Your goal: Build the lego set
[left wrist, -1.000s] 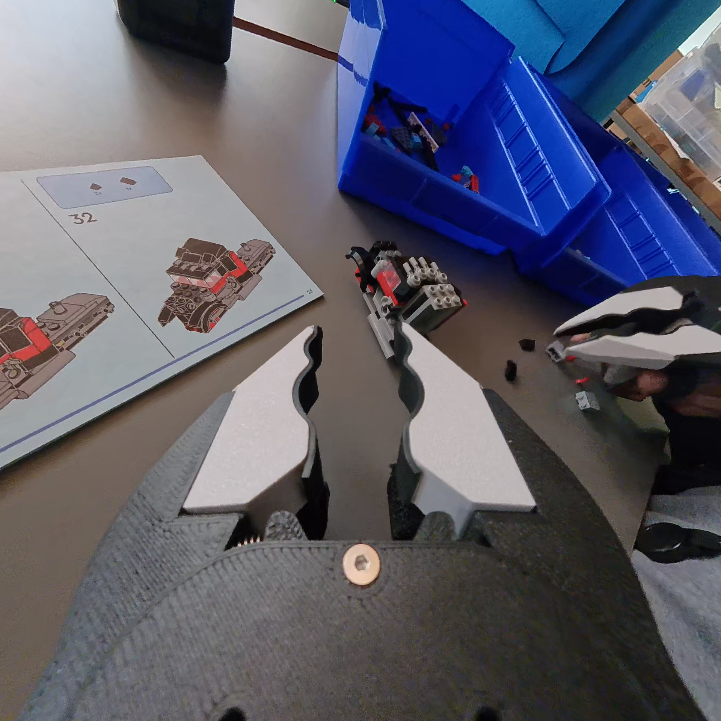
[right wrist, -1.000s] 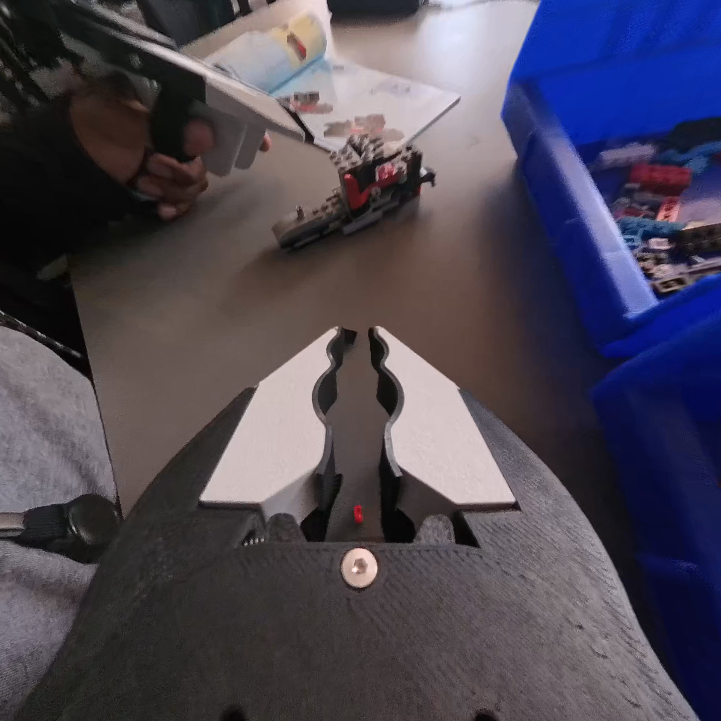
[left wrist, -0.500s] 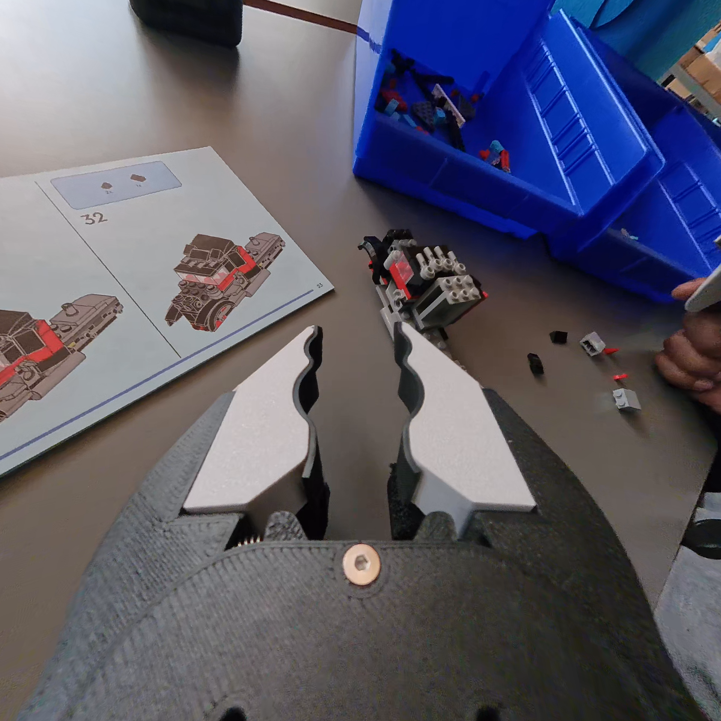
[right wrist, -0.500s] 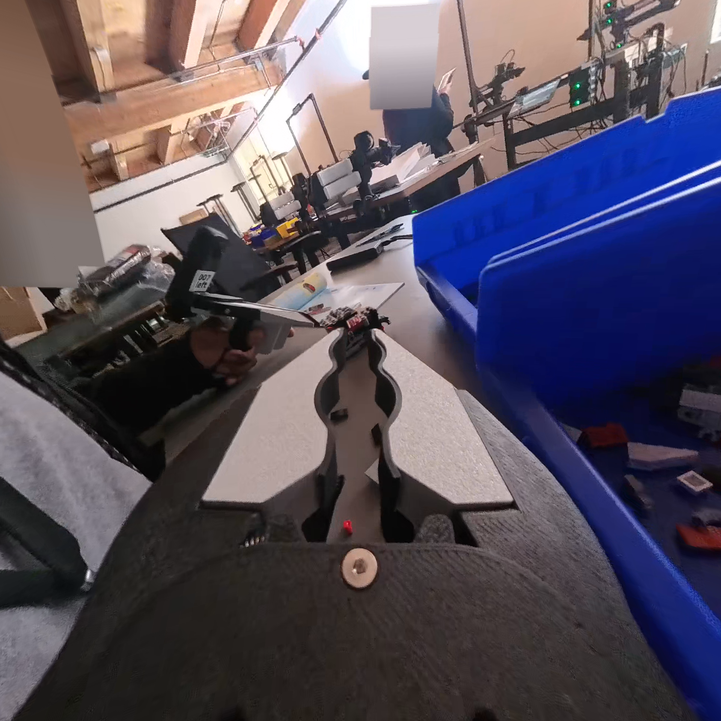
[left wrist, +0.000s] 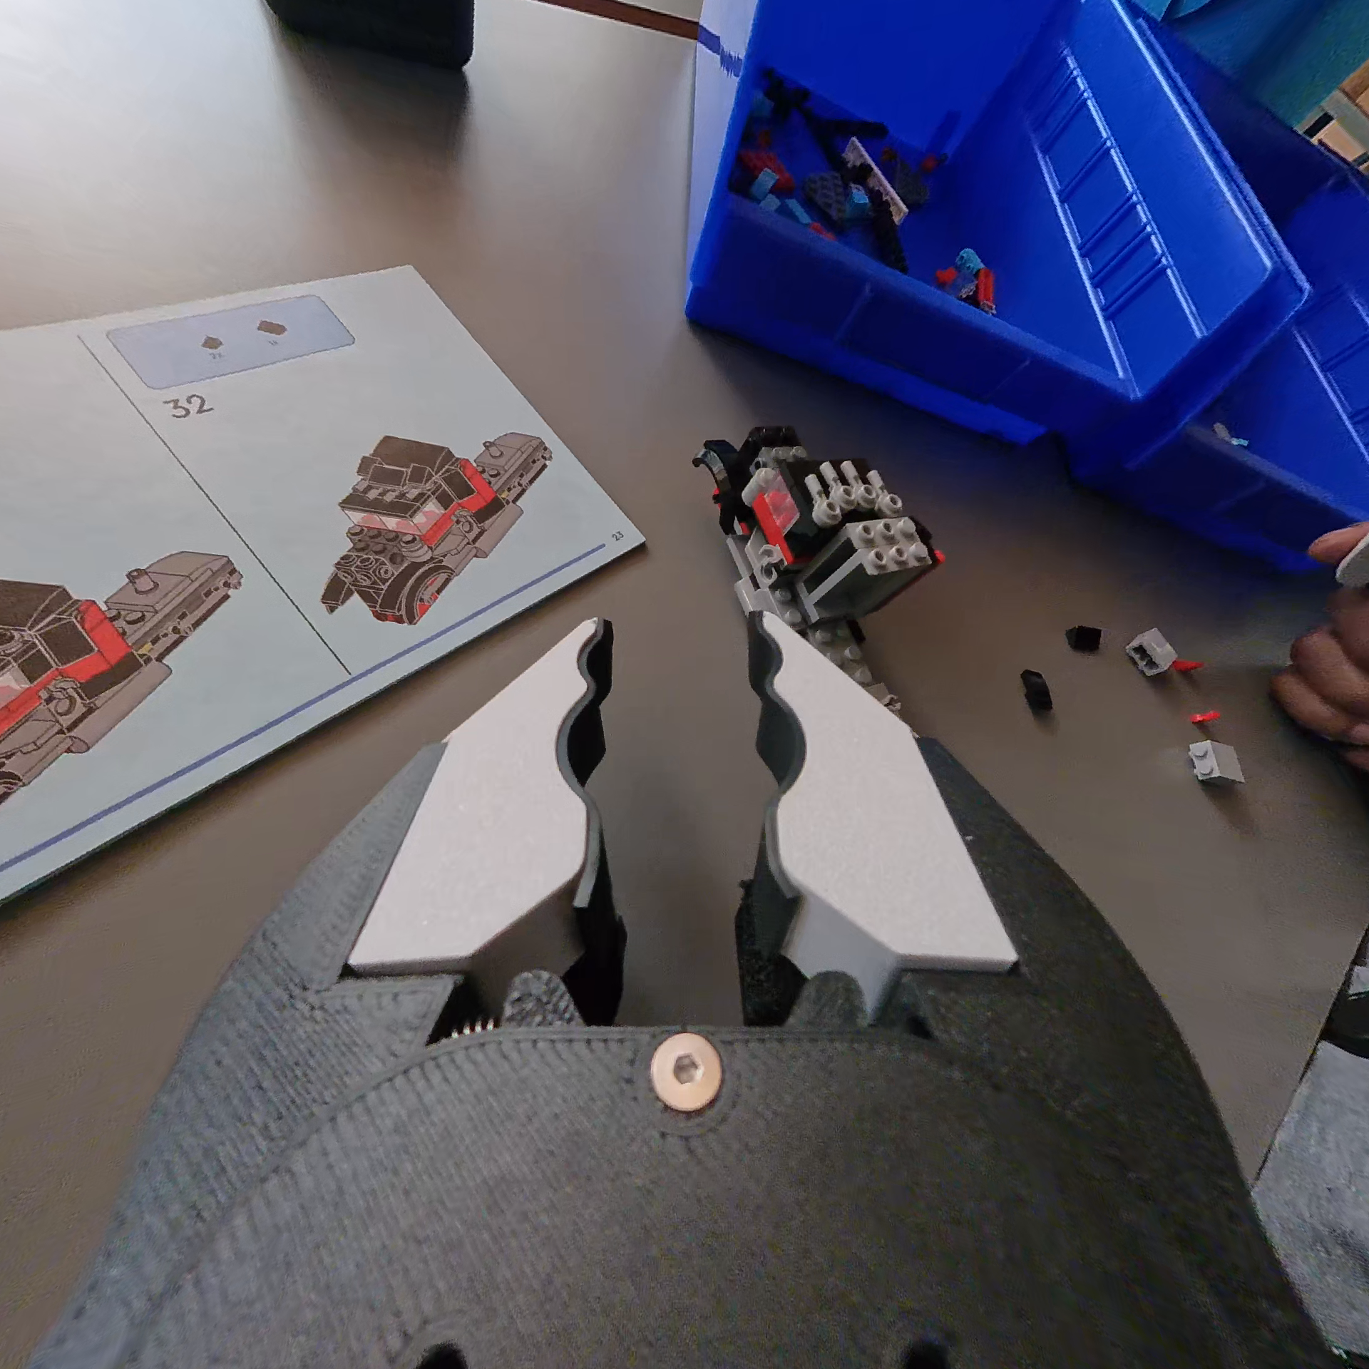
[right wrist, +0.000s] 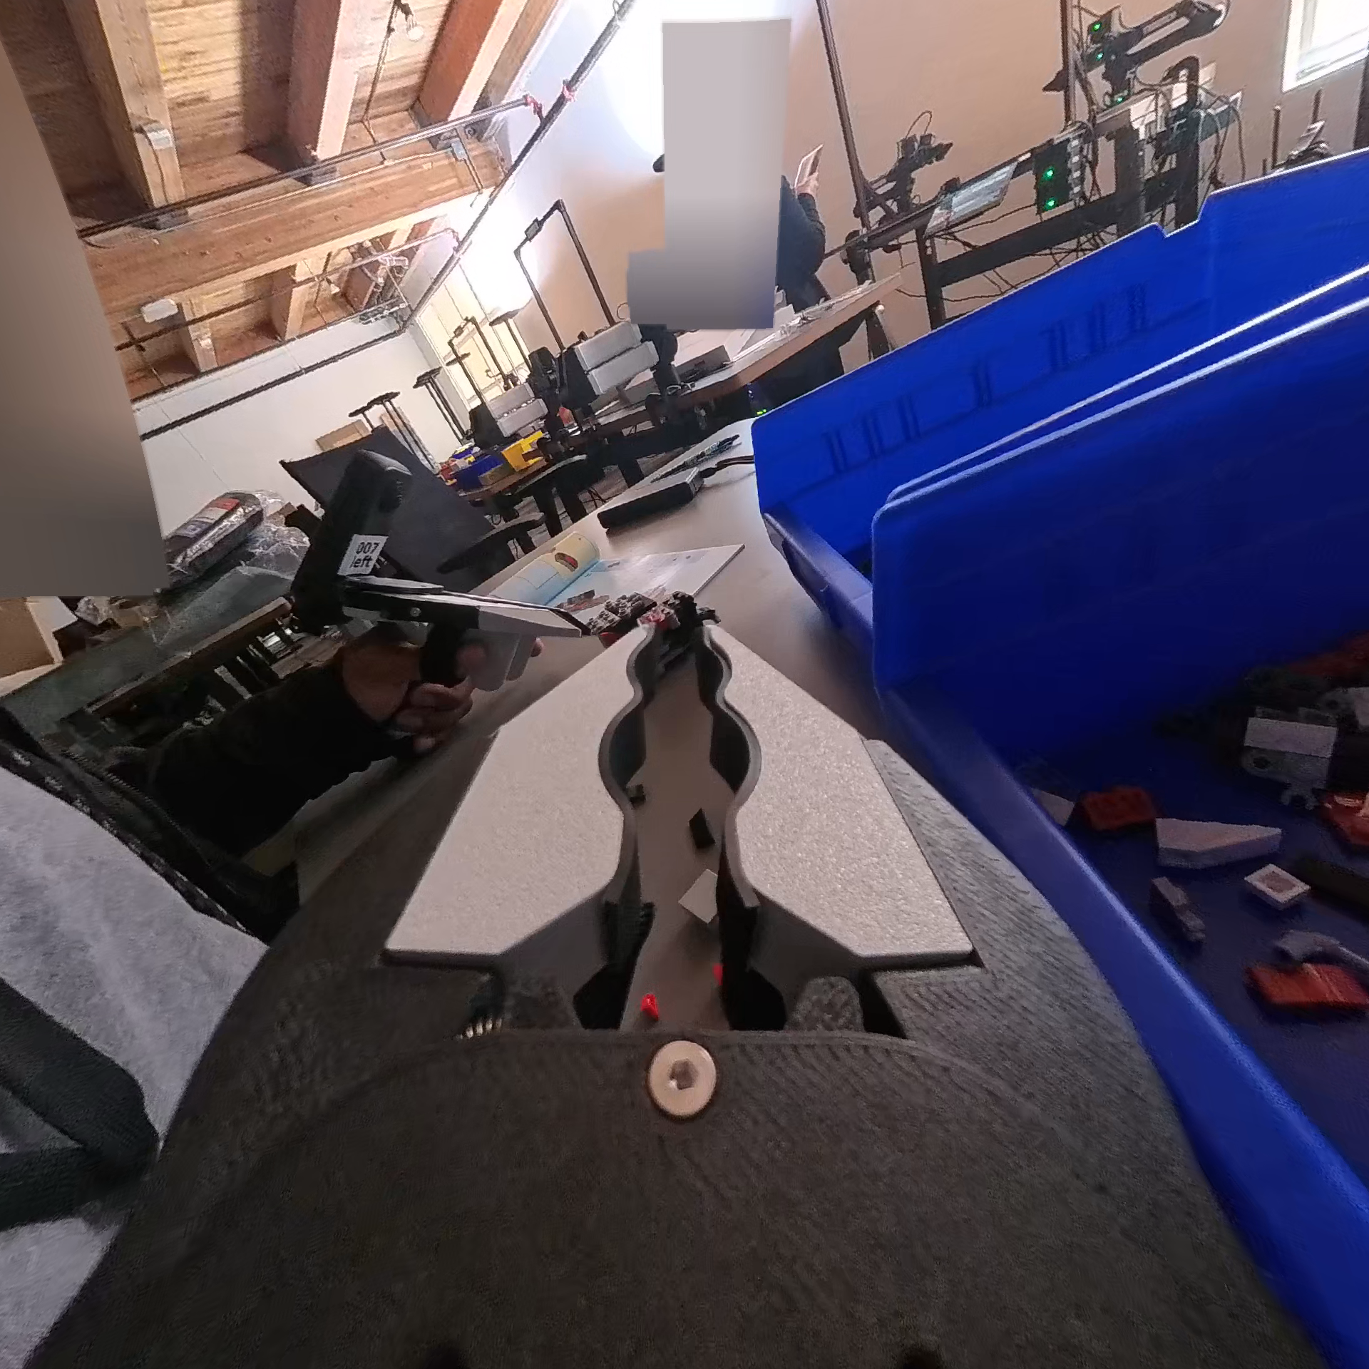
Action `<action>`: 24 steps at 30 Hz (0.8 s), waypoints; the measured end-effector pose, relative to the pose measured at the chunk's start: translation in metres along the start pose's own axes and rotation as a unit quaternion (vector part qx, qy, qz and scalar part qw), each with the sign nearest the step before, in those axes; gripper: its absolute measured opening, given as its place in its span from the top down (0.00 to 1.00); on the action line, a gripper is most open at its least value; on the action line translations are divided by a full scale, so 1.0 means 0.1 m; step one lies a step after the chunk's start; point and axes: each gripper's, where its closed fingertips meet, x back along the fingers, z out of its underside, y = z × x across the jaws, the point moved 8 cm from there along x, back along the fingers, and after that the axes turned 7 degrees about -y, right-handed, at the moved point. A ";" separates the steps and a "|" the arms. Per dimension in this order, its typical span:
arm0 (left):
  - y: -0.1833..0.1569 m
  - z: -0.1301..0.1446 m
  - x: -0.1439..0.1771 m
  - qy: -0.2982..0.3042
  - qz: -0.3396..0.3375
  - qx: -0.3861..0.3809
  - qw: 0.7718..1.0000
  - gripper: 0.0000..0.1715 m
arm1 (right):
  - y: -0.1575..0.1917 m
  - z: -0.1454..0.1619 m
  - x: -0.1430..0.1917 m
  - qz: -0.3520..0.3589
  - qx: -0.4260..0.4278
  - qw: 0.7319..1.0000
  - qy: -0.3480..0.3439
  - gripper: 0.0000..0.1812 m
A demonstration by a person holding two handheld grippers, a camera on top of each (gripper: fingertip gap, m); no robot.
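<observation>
The partly built lego model (left wrist: 815, 533), black, grey and red, lies on the dark table just beyond my left gripper (left wrist: 681, 626), which is open and empty. The open instruction booklet (left wrist: 296, 518) lies to the left. Loose pieces lie to the right: a black piece (left wrist: 1036, 689), a grey brick (left wrist: 1150, 652) and another grey brick (left wrist: 1215, 763). My right gripper (right wrist: 678, 631) hangs low over the table, open by a narrow gap and empty. Through that gap I see a grey piece (right wrist: 700, 893) and a red bit (right wrist: 648, 1004). The model (right wrist: 637, 611) shows beyond its tips.
Blue bins (left wrist: 1111, 355) holding several loose bricks stand at the back right; one bin's wall (right wrist: 1111, 555) is close on the right of my right gripper. A hand (left wrist: 1326, 681) rests at the right edge. The left gripper (right wrist: 518, 611) shows side-on. A person stands far behind. Some 25 cm of space lies between my two pairs of fingers.
My right gripper has tipped up from looking down at the table to looking level across it, beside the blue bin. It has left the left wrist view except for the hand. The left gripper stayed open.
</observation>
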 end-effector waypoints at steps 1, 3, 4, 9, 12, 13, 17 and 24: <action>0.00 0.00 0.00 -0.001 -0.001 0.000 1.000 0.78 | 0.00 0.00 0.01 0.002 0.000 1.000 -0.003 0.95; 0.01 0.00 0.01 -0.003 -0.004 0.001 1.000 0.78 | -0.01 -0.01 0.02 0.007 -0.002 1.000 -0.012 0.95; 0.01 0.00 0.01 -0.004 -0.006 0.002 1.000 0.78 | -0.02 -0.02 0.04 0.011 -0.004 1.000 -0.018 0.95; 0.01 0.00 -0.01 0.000 -0.022 -0.001 1.000 0.78 | -0.07 -0.06 0.10 0.035 -0.013 0.998 -0.055 0.95; 0.01 0.00 -0.03 0.007 -0.031 -0.008 0.999 0.78 | -0.09 -0.07 0.12 0.049 -0.013 0.997 -0.062 0.95; 0.01 0.00 -0.03 0.008 -0.034 -0.010 0.999 0.78 | -0.10 -0.07 0.12 0.053 -0.014 0.997 -0.063 0.95; 0.01 0.00 -0.03 0.006 -0.043 -0.011 0.999 0.78 | -0.12 -0.08 0.12 0.057 -0.019 0.996 -0.064 0.96; 0.01 0.00 -0.04 0.007 -0.046 -0.013 0.999 0.79 | -0.13 -0.08 0.13 0.061 -0.021 0.996 -0.068 0.96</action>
